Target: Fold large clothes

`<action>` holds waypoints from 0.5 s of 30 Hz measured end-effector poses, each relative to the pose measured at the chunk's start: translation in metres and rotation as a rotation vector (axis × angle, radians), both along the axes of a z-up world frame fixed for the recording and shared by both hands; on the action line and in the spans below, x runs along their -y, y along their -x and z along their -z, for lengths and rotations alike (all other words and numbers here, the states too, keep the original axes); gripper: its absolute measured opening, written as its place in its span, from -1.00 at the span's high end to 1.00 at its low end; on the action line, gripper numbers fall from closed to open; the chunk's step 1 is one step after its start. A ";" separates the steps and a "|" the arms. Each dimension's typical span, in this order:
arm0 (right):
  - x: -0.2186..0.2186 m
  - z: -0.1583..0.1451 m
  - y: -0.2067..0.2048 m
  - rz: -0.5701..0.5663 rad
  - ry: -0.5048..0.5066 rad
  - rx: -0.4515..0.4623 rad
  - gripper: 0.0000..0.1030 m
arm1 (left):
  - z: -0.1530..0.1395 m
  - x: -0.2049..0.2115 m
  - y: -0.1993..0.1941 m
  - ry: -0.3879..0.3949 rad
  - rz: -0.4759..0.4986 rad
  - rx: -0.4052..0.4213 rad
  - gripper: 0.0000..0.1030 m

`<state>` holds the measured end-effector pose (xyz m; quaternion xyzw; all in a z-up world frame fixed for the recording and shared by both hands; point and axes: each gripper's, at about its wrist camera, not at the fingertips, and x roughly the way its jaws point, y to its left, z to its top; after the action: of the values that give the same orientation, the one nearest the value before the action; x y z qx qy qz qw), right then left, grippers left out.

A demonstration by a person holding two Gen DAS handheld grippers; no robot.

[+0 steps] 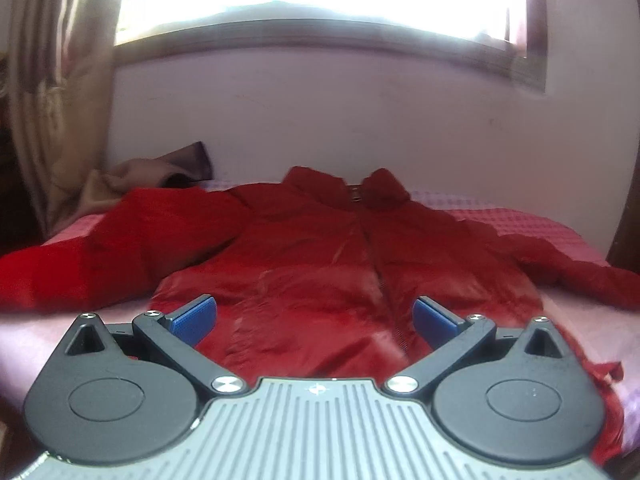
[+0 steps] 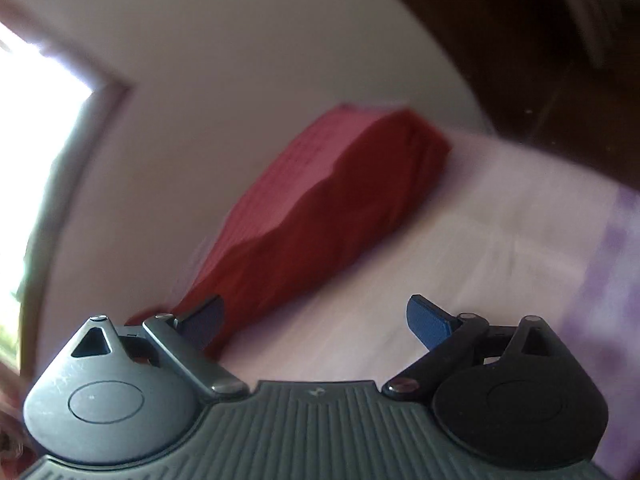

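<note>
The jacket (image 1: 320,264) lay face up and spread flat on the bed (image 1: 568,236), collar toward the wall, hem toward the camera, zipper running straight away from the left tongs (image 1: 315,316). Its sleeves reached out to both sides. The left tongs were apart, holding nothing, directly over the hem and lined up with the jacket's long axis, so the left hand seemed nearer. The right tongs (image 2: 316,322) were also apart and empty, tilted, facing one sleeve (image 2: 320,216) that ran diagonally up and right across the sheet; that view was blurred, so the gap to the sleeve was unclear.
</note>
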<state>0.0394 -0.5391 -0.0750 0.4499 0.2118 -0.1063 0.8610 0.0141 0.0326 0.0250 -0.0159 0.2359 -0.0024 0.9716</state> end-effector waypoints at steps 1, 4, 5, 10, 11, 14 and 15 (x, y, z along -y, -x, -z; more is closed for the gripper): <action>0.012 0.005 -0.006 0.039 -0.030 -0.018 -0.91 | 0.000 0.004 -0.004 -0.004 0.007 0.002 -1.00; 0.039 0.013 -0.020 0.119 -0.087 0.041 -0.91 | 0.003 0.015 -0.012 -0.031 0.027 0.011 -1.00; 0.045 0.013 -0.024 0.150 -0.083 0.035 -0.91 | 0.004 0.018 -0.015 -0.044 0.034 0.012 -1.00; 0.054 0.016 -0.050 0.176 -0.031 0.059 -0.93 | 0.013 0.023 -0.025 -0.055 0.042 -0.011 -1.00; 0.053 0.016 -0.054 0.165 -0.009 0.053 -0.92 | 0.014 0.022 -0.026 -0.053 0.039 -0.018 -1.00; 0.049 0.014 -0.065 0.161 0.061 0.021 -0.67 | 0.019 0.019 -0.031 -0.050 0.034 -0.043 -1.00; 0.049 0.014 -0.066 0.164 0.081 0.003 -0.13 | 0.021 0.018 -0.032 -0.051 0.032 -0.050 -1.00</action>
<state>0.1054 -0.5880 -0.0888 0.4308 0.1687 -0.1842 0.8672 0.0459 0.0150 0.0044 0.0126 0.2605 -0.0115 0.9653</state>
